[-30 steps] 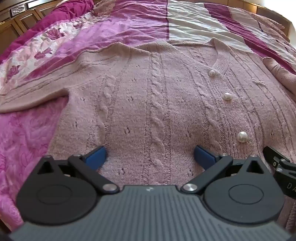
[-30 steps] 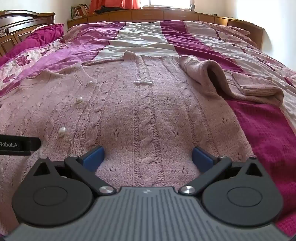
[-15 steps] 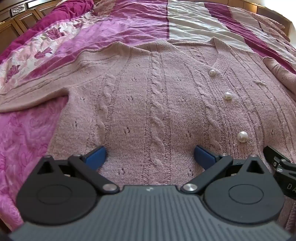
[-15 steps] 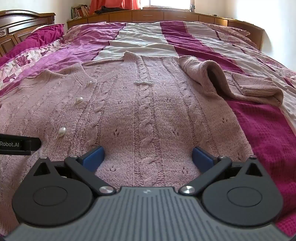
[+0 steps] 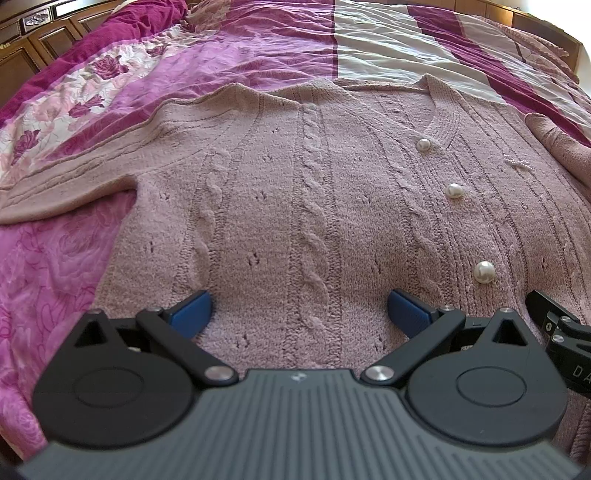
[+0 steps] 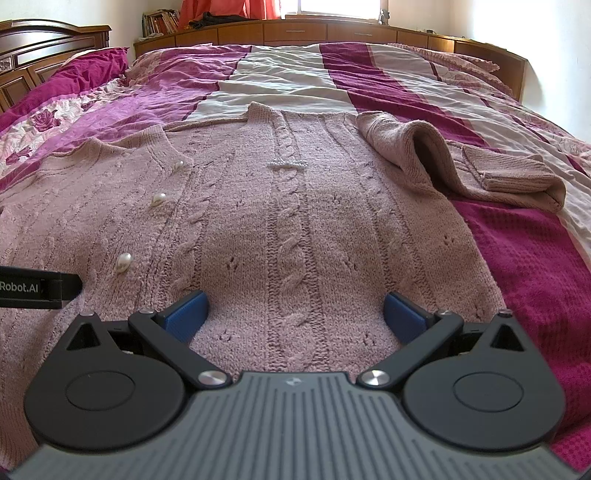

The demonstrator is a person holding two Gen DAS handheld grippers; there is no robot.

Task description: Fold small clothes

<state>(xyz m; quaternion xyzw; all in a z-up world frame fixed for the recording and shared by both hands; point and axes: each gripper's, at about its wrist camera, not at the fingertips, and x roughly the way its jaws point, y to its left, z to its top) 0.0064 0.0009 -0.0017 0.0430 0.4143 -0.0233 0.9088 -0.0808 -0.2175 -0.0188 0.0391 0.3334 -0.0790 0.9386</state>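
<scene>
covering the whole bed is a bedspread (image 6: 369, 74) with magenta, pink and cream stripes, and a rose pattern on the side toward the dark wooden headboard (image 6: 44, 40). a low wooden cabinet (image 6: 295, 33) runs along the far wall under a bright window, with books (image 6: 159, 22) and a red cloth on it. the pink cable-knit cardigan (image 5: 295, 203) lies flat on the bedspread, buttoned with 3 pearl buttons (image 5: 453, 191); its one sleeve (image 5: 92, 162) is stretched out to the side, the other sleeve (image 6: 461, 166) is bent and bunched. the left gripper (image 5: 299, 314) is low over the hem with its blue pads spread wide, gripping nothing. the right gripper (image 6: 293, 312) is the same, pads wide apart over the knit. compared with 1 second ago, almost nothing has changed: both grippers stay at the same place and the cardigan has not moved.
</scene>
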